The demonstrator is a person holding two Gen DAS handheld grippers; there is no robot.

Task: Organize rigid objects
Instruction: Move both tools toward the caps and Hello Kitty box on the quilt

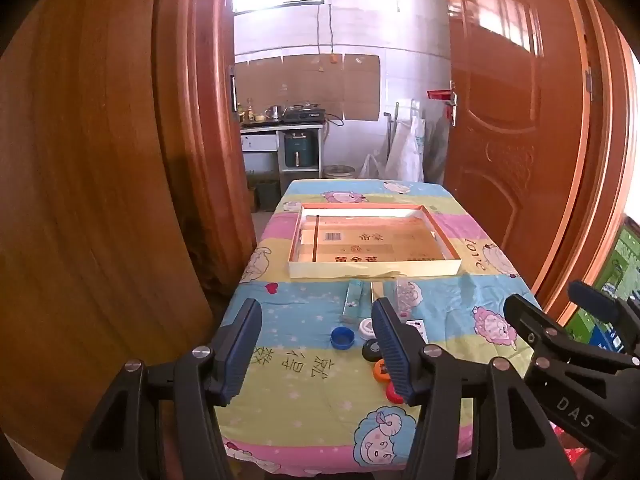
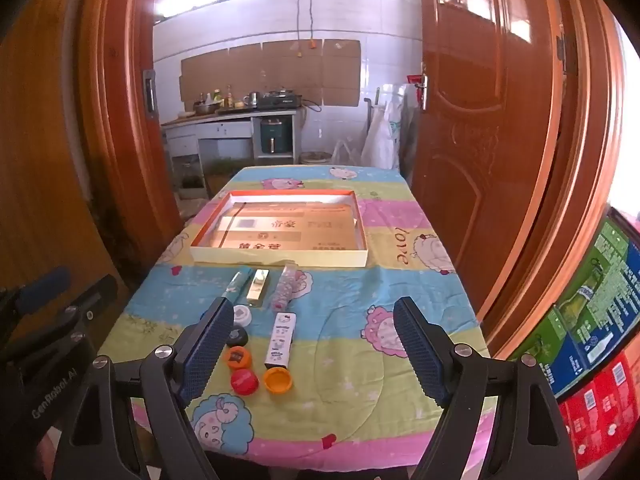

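A shallow orange-rimmed box tray (image 1: pixel 374 273) (image 2: pixel 280 258) sits mid-table with flat cardboard inside. In front of it lie small items: a teal box (image 2: pixel 239 282), a gold bar-shaped box (image 2: pixel 258 287), a clear patterned tube (image 2: pixel 285 287), a white Hello Kitty box (image 2: pixel 281 340), and several bottle caps: white (image 2: pixel 242 315), black (image 2: pixel 237 336), orange (image 2: pixel 237 358), red (image 2: pixel 244 381), orange (image 2: pixel 277 380), blue (image 1: pixel 342 337). My left gripper (image 1: pixel 320 350) is open and empty above the near-left table. My right gripper (image 2: pixel 314 350) is open and empty above the near edge.
The table wears a pastel cartoon-sheep cloth (image 2: pixel 380 360). Wooden doors stand at left (image 1: pixel 100 160) and right (image 2: pixel 500 140). Stacked printed cartons (image 2: pixel 592 320) stand at the right. A kitchen counter (image 2: pixel 232 116) is behind the table.
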